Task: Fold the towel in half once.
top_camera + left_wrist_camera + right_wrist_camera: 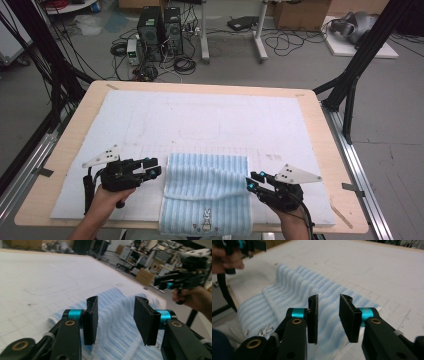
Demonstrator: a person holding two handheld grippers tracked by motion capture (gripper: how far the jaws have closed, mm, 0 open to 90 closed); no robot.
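High view first: a blue striped towel (206, 192) lies folded at the near edge of the counter (65, 145), on a white mat (200, 120), with its lower hem hanging a little over the edge. The left hand-held gripper (152, 167) stands just beside the towel's left edge, and the right hand-held gripper (253, 181) is at the right edge, its tips touching or almost touching the cloth. So the towel lies between them, inward from each one. Its long axis runs from one gripper to the other, and both hands seem about equally near.

Left gripper view: the jaws stand apart with nothing between the pads, and the towel (117, 322) lies just ahead and below them. Farther off, the right hand-held gripper (160, 281) is seen beyond the cloth.

Right gripper view: here also the jaws are apart and hold nothing. The towel (294, 290) spreads directly in front, its stripes running away from the jaws, with a raised fold near the far side. A small rabbit picture (265, 330) sits on the corner close to the person. I judge that each gripper only has to come inward and down to pinch its own edge.
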